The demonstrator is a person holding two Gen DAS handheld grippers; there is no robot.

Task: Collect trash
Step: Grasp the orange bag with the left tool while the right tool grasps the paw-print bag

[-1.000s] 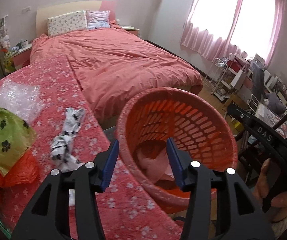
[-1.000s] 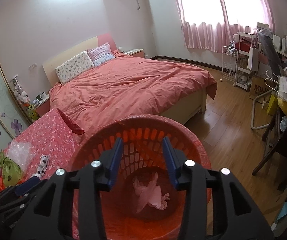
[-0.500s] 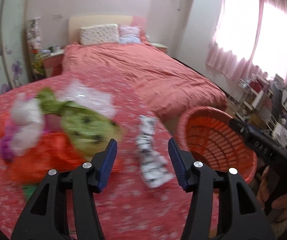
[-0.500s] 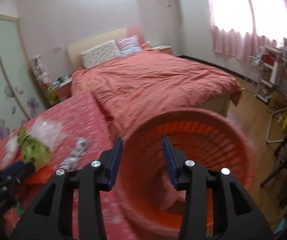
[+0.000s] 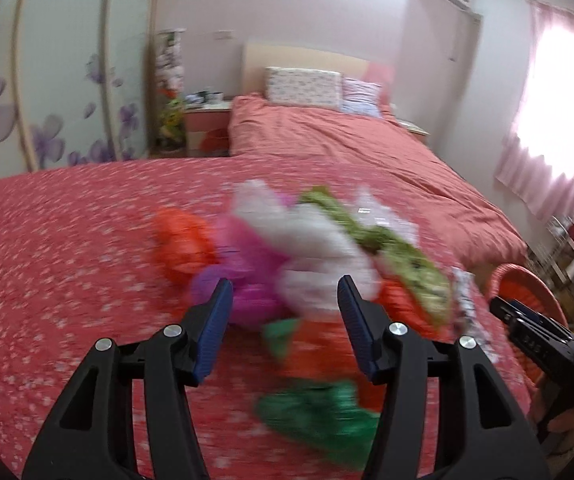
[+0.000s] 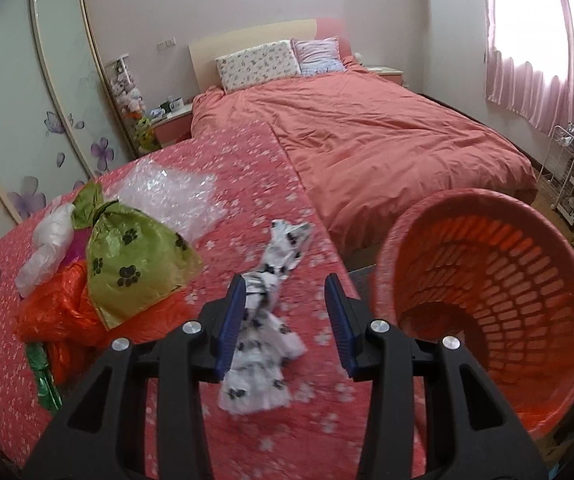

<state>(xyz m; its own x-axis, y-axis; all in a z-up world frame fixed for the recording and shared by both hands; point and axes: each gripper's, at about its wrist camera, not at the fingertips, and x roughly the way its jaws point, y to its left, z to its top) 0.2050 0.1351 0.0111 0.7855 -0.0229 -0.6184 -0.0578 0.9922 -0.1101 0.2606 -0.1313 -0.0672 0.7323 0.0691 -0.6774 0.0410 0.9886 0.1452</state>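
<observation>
- Step: reach phase of pickup. Both grippers empty, aimed at the trash pile on the red floral-covered tabletop (image 6: pixel 247 168). Nothing gripped yet.
- L gripper (image 5: pixel 285 302): jaws apart, nothing between the pads. View badly blurred. Straight ahead of it sit the white plastic bag (image 5: pixel 319 248) and pink bag (image 5: pixel 247 264), with orange bag (image 5: pixel 183 244) off to the left, green paw-print bag (image 5: pixel 407 256) to the right, dark green scrap (image 5: pixel 319 412) low between the gripper arms.
- R gripper (image 6: pixel 285 304): jaws apart, empty. White paw-print wrapper (image 6: pixel 271 320) lies lengthwise in line with the gap, its near end under the left pad. Looks like the gripper is above it, not on it – can't confirm contact.
- Orange basket (image 6: pixel 487 292) just right of R gripper at the tabletop's edge, mouth tilted toward cam. Interior partly seen; contents can't tell.
- Bubble wrap (image 6: pixel 167 196) farther back, past the green bag.
- Next, my read: R drops onto the wrapper, closes at its twisted waist, swings right to the basket. L needs to pick one bag from the pile; white one is nearest centre.
- Risk: thin film, may slip or drag neighbours.
</observation>
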